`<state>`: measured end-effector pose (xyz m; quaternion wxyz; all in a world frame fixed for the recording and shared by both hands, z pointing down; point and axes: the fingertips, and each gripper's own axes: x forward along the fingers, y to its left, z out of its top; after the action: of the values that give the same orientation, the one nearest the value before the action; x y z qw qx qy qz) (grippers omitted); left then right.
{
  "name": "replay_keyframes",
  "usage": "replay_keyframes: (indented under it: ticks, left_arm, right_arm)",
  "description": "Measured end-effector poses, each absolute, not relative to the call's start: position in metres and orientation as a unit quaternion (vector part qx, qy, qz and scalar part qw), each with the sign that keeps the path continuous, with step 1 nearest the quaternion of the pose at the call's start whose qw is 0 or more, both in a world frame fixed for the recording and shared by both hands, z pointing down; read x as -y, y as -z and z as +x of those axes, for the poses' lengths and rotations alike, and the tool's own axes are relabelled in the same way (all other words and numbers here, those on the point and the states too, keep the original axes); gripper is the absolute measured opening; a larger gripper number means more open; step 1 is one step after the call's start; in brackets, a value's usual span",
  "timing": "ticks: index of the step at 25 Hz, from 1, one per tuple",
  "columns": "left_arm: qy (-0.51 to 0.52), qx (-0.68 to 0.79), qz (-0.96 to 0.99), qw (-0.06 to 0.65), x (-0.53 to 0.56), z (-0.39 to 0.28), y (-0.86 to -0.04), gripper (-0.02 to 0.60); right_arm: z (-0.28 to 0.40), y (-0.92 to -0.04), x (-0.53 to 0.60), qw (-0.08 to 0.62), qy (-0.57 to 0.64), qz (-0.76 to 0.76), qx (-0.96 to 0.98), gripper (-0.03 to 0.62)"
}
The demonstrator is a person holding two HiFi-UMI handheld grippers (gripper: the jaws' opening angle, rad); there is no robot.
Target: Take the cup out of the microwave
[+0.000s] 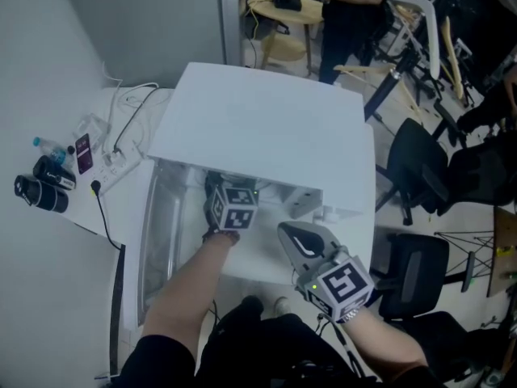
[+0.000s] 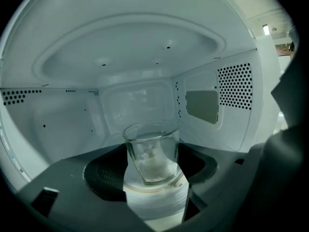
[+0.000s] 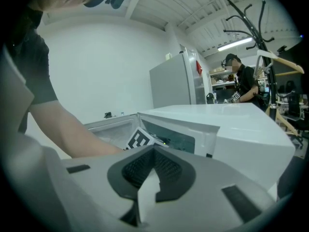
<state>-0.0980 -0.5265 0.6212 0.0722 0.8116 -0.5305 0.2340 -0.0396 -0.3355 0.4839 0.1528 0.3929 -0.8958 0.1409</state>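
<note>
A clear glass cup [image 2: 152, 153] stands upright inside the white microwave [image 1: 266, 128], on its pale turntable [image 2: 157, 202]. My left gripper [image 2: 153, 180] reaches into the cavity, and its dark pads [image 2: 106, 175] sit against both sides of the cup. In the head view only its marker cube [image 1: 234, 208] and the forearm show at the microwave's mouth; the cup is hidden there. My right gripper [image 1: 297, 237] hovers outside, in front of the microwave's right half. Its jaws are shut with nothing between them, also in its own view [image 3: 147, 187].
The microwave door [image 1: 157, 233] hangs open to the left. On the white table at left lie a power strip [image 1: 113, 164], a water bottle [image 1: 50, 148] and a dark flask [image 1: 40, 194]. Black office chairs [image 1: 416, 168] stand at right; a person [image 1: 347, 6] stands behind.
</note>
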Motion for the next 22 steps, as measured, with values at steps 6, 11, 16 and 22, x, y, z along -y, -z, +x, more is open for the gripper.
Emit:
replay_keyframes:
  ticks: [6,11,16,22]
  left_arm:
    - [-0.23,0.539,0.807,0.073,0.511,-0.102,-0.612,0.319]
    - [-0.226,0.551,0.8,0.076,0.495,-0.107,-0.602,0.319]
    - [-0.221,0.563,0.793,0.076,0.476,-0.109,-0.591,0.319]
    - [-0.219,0.579,0.782,0.074,0.447,-0.111,-0.575,0.319]
  right_arm:
    - [-0.039,-0.476,0.323,0.148,-0.133,0.382,0.902,0.014]
    - [-0.037,-0.468,0.309,0.144,-0.126,0.372,0.908,0.014]
    - [-0.032,-0.459,0.295,0.141,-0.122,0.361,0.914,0.014]
    - [-0.024,-0.446,0.272,0.136,-0.112,0.345,0.922,0.014]
